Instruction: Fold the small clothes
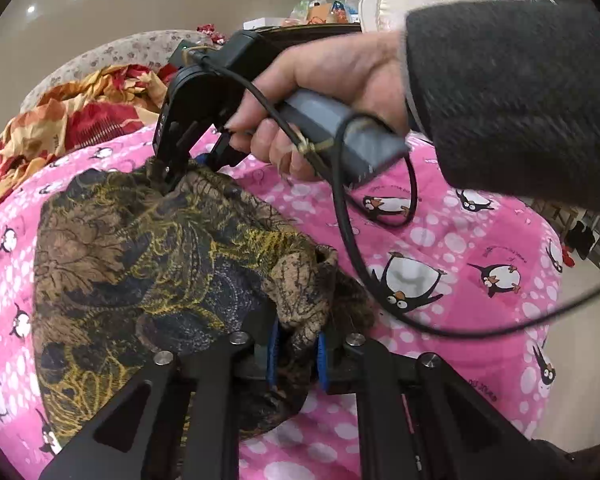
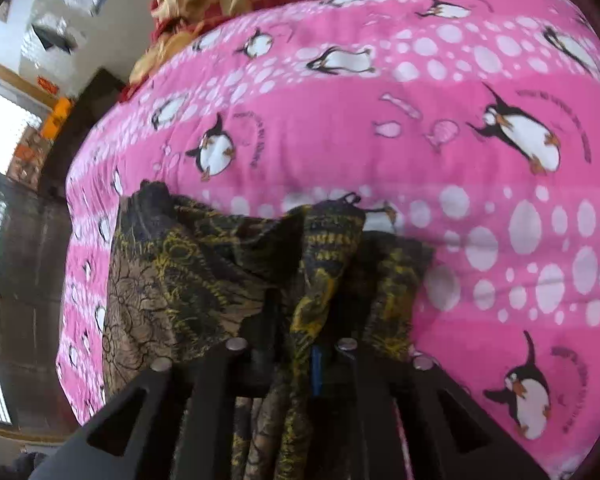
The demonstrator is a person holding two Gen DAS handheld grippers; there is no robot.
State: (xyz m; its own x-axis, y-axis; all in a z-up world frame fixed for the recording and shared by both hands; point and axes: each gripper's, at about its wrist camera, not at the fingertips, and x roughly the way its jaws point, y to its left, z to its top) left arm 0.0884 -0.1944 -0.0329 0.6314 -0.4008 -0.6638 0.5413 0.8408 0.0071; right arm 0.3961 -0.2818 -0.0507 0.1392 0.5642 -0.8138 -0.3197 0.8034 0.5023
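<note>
A small brown, black and yellow patterned cloth point(image 1: 140, 264) lies bunched on a pink penguin-print bedspread point(image 1: 460, 240). At the bottom of the left wrist view, my left gripper point(image 1: 298, 360) is shut on the cloth's near corner, which sits between the blue pads point(image 1: 274, 354). A hand point(image 1: 332, 80) holds my right gripper point(image 1: 171, 168), whose tips pinch the cloth's far corner and lift it slightly. In the right wrist view the cloth point(image 2: 204, 272) drapes from that gripper point(image 2: 294, 364), gathered between its fingers and hiding most of the pads.
A crumpled red-and-gold blanket point(image 1: 72, 128) lies at the far end of the bed. A black cable point(image 1: 348, 220) loops from the right gripper over the bedspread. A dark sleeve point(image 1: 520, 100) crosses the upper right. The bed's edge drops to dark floor point(image 2: 28, 260).
</note>
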